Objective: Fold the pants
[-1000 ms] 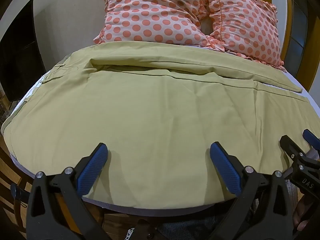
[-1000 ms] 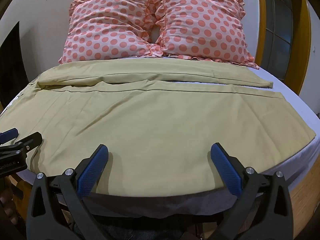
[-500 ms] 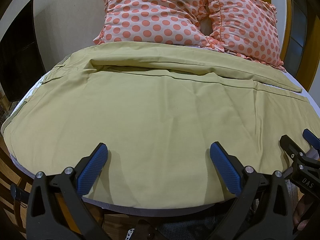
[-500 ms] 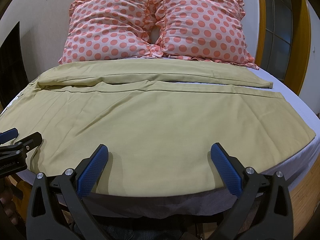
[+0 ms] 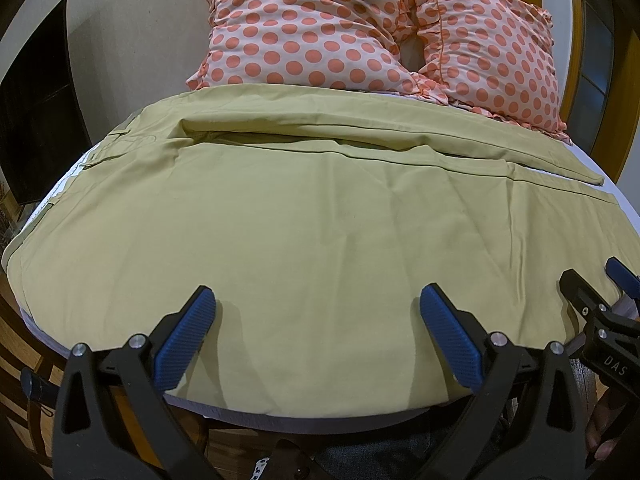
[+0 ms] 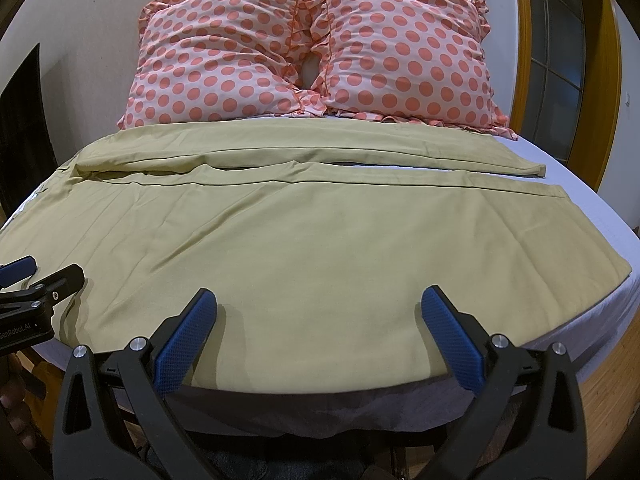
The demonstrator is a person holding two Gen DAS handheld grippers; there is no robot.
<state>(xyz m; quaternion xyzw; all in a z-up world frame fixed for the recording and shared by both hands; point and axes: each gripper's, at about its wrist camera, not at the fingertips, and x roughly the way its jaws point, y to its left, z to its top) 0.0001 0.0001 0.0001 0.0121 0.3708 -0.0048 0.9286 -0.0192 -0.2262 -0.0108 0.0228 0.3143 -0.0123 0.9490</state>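
Khaki pants (image 5: 304, 216) lie spread flat across the bed, waist to the left, both legs running right; they also show in the right wrist view (image 6: 320, 240). The far leg (image 6: 320, 152) lies beside the near leg with a thin gap between them. My left gripper (image 5: 318, 312) is open and empty, hovering just above the near edge of the pants. My right gripper (image 6: 320, 312) is open and empty over the near leg's edge, further right. Each gripper shows at the side of the other's view.
Two pink pillows with orange dots (image 6: 312, 56) stand at the head of the bed. The pale sheet (image 6: 592, 200) shows at the right. A dark screen (image 5: 36, 120) stands at the left wall. Wooden door frame (image 6: 520, 40) at right.
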